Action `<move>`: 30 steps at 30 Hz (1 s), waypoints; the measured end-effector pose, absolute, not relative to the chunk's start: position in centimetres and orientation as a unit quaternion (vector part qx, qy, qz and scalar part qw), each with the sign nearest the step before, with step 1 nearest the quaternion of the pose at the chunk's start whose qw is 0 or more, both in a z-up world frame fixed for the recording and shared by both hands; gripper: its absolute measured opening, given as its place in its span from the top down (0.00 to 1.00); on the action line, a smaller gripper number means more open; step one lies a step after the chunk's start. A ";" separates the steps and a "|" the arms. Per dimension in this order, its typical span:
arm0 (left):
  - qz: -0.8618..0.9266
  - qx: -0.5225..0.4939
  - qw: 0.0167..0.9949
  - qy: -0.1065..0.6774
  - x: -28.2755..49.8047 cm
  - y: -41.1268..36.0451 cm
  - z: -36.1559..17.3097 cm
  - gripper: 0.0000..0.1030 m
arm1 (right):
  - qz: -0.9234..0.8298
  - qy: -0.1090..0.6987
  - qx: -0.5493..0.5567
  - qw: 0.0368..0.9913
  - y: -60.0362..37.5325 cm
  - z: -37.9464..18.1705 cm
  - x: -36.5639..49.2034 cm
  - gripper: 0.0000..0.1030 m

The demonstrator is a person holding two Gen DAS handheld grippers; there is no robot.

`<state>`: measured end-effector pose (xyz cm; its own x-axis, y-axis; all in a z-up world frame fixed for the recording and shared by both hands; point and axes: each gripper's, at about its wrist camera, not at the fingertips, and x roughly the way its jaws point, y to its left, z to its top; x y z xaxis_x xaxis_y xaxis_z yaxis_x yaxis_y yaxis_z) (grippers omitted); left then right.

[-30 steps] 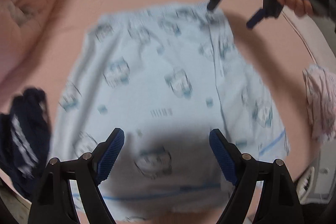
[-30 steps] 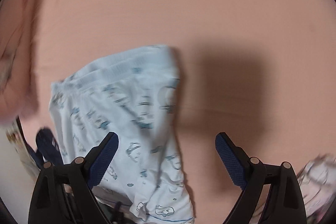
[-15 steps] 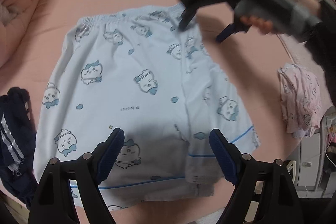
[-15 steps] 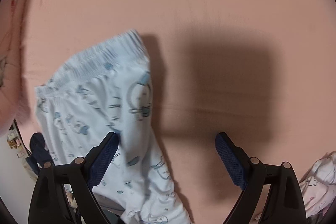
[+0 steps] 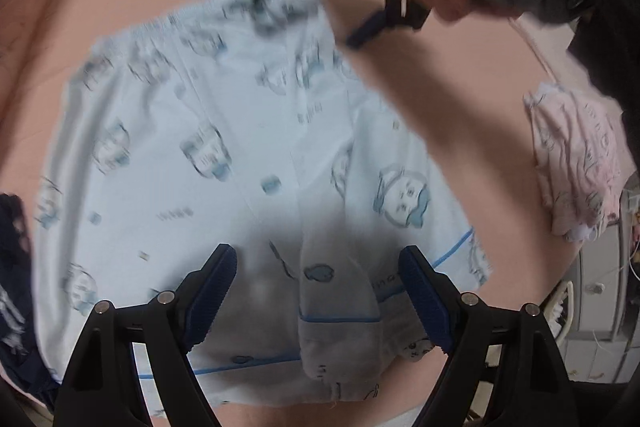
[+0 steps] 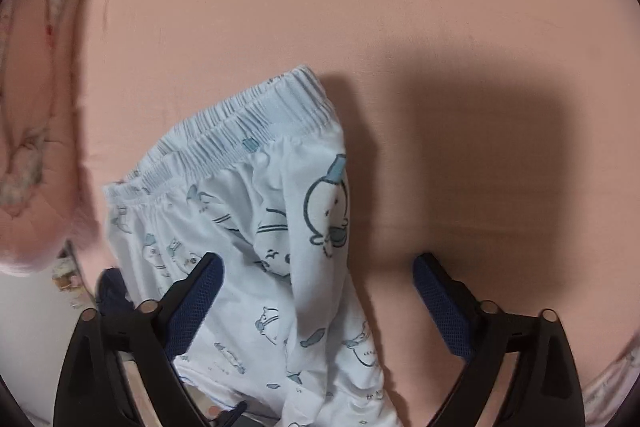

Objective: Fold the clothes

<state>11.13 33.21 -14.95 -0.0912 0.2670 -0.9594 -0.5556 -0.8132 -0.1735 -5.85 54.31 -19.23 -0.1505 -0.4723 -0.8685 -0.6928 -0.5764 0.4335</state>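
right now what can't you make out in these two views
- Left wrist view: the right hand-held gripper over the waistband is motion-blurred, so contact with the light blue shorts is unclear.
- Left wrist view: the dark garment is cut off by the left edge.
- Left wrist view: the shorts' near hem is hidden behind the left hand-held gripper.
- Right wrist view: the shorts' legs run off the bottom edge.
- The pink garment has print too blurred to read.

Motion blur smears the far waistband of the shorts (image 5: 224, 131) and the right gripper (image 5: 308, 11) above it, while the dark garment (image 5: 16, 291) at left and the shorts' near hem run off the edge.
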 end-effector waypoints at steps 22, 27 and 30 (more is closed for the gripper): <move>0.736 -0.601 0.297 0.093 11.6 32.2 -15.0 0.45 | 0.638 0.405 -0.650 0.076 51.9 -18.6 -6.0 0.00; 0.732 -0.592 0.321 0.103 11.8 32.3 -14.3 0.71 | 0.643 0.391 -0.654 0.074 51.2 -18.4 -6.1 0.00; 0.742 -0.579 0.319 0.114 12.2 32.5 -13.5 0.81 | 0.646 0.389 -0.652 0.078 50.8 -18.3 -6.0 0.00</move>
